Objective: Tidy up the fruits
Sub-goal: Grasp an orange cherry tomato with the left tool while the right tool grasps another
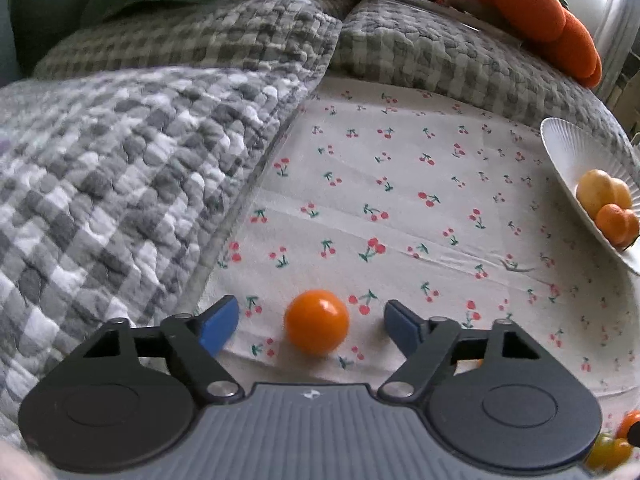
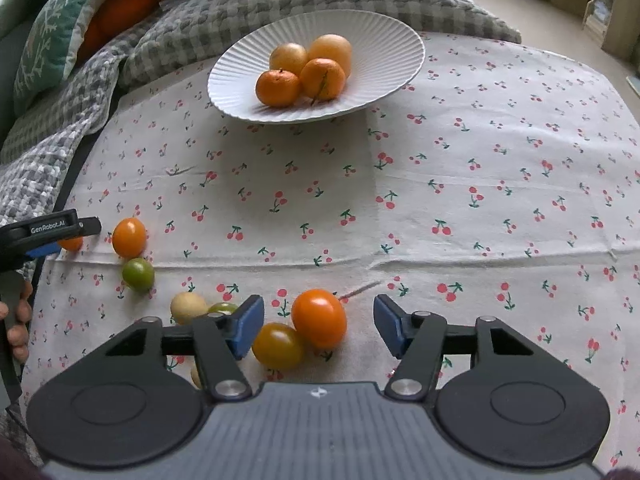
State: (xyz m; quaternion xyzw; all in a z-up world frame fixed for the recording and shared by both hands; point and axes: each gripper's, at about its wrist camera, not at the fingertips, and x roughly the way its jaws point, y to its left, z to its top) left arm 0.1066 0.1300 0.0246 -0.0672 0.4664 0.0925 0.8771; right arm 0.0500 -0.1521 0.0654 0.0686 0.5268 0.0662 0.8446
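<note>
A white cloth printed with small cherries [image 2: 460, 184] covers the surface in front of you, and a grey checked quilt [image 1: 132, 168] is bunched along its left side, with green and orange cushions behind it.

Your left gripper [image 1: 311, 324] is tilted down at the cloth with its jaws parted. An orange cherry tomato [image 1: 316, 322] sits on the cloth between the two blue pads [image 1: 218, 326], with clear cloth on either side of it, so nothing is grasped. In the right wrist view the same gripper shows at the left edge, beside another orange tomato [image 2: 129, 237] and a green one [image 2: 138, 274] just below it.

Your right gripper [image 2: 319, 326] also points down with its jaws apart. A bright orange tomato [image 2: 319, 318] lies in the gap, touching a darker yellow-orange tomato [image 2: 278, 345] that sits just beside the left blue pad [image 2: 246, 326]; whether that pad touches it you cannot tell. The right pad stands clear of both, so this gripper grips nothing either. A pale yellow fruit [image 2: 188, 307] lies further left, partly behind the finger.

Beyond, the ribbed white plate [image 2: 384, 36] rests on the cloth holding two tangerines [image 2: 278, 88] and two paler yellow fruits [image 2: 332, 50] huddled together.
</note>
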